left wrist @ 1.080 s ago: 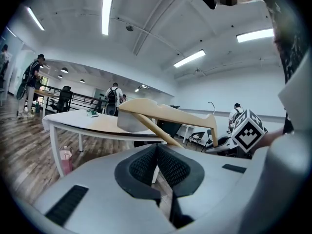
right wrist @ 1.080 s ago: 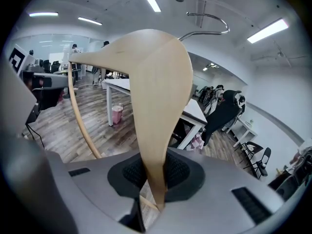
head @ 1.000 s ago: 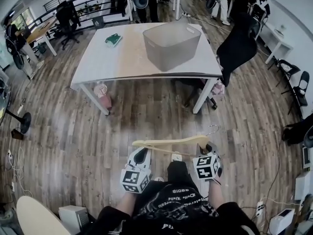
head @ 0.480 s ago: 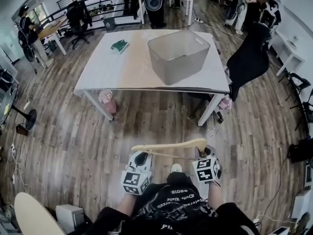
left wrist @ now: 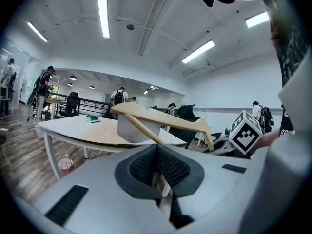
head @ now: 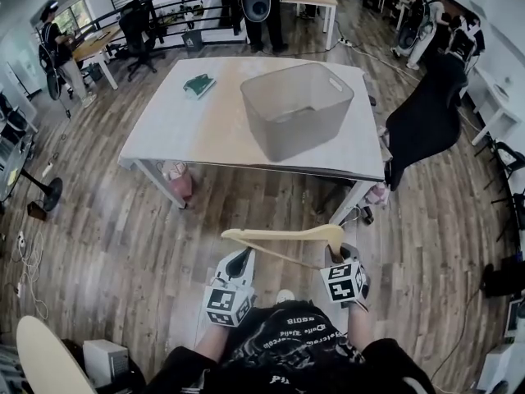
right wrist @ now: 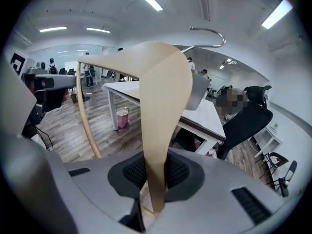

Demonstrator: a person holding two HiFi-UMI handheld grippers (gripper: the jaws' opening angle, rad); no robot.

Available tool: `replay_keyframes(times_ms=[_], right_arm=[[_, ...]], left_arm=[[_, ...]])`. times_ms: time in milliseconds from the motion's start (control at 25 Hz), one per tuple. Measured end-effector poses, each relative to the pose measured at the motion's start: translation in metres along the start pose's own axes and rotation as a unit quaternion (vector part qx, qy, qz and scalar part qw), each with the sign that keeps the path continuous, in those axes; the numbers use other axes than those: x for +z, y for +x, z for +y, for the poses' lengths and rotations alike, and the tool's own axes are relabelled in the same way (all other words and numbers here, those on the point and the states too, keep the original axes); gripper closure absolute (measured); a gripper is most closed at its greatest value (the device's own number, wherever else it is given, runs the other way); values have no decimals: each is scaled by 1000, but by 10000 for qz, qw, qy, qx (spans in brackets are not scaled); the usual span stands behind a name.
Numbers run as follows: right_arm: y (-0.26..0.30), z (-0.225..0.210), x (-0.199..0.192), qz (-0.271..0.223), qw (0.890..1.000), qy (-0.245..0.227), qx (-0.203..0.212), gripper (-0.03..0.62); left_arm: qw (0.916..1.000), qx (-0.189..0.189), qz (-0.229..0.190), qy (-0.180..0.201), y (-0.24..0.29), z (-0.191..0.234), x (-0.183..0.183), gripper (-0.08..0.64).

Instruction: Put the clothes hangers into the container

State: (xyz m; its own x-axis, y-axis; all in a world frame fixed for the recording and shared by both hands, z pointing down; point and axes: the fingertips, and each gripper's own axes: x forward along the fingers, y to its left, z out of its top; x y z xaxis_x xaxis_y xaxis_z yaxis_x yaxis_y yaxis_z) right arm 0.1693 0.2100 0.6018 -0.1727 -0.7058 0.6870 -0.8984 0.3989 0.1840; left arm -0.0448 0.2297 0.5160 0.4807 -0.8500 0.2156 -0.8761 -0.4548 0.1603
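Note:
A pale wooden hanger (head: 283, 238) with a metal hook hangs level in front of me, carried between both grippers. My left gripper (head: 242, 258) is shut on its thin lower bar (left wrist: 139, 126) near the hanger's left end. My right gripper (head: 335, 257) is shut on the broad wooden arm (right wrist: 161, 106) at the right end. The grey plastic container (head: 295, 109) stands open-topped on the white table (head: 189, 130) ahead, well beyond the hanger. It also shows behind the hanger as the container (left wrist: 127, 129) in the left gripper view.
A green item (head: 198, 84) lies on the table's far left. A pink bin (head: 180, 183) sits under the near left leg. A black office chair (head: 422, 113) stands by the table's right side. People, desks and a railing fill the back of the room.
The table and container have come nearer and lower in the head view. Both grippers have kept the hanger between them, in much the same pose.

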Motion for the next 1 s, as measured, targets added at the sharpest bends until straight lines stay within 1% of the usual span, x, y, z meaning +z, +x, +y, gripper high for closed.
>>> replay_keyframes(times_ms=[80,160,240,320,480,600,760,1000], right_arm=[[9,-15,3,-92,9999,-83,102,529],[15,-29,7,-153,9995,-230,133,529],[19,-40,10,-152,9985,-520,71,529],[22,-45,17,-201,9972,-710,127,529],[29,-49,23,-285,9978,-510,326,529],[33,-56,26,-279,9976,-547,325,529],[37,-60,26,-277,9982,-489,214,529],[53,-87,41,-299,9991,-272,-113,529]], left_arm=[[10000,59,-33,-6,19,-6,2,540],[10000,41,-84,18,35,-13,5,540],[9999,-25,-103,114,50,-21,12,540],[9998,-49,-84,175,61,-25,17,540],[9999,-16,-59,152,72,-28,21,540],[9999,26,-29,147,78,-27,21,540],[9999,3,29,107,84,-20,14,540],[9997,-247,16,68,121,-11,17,540]])
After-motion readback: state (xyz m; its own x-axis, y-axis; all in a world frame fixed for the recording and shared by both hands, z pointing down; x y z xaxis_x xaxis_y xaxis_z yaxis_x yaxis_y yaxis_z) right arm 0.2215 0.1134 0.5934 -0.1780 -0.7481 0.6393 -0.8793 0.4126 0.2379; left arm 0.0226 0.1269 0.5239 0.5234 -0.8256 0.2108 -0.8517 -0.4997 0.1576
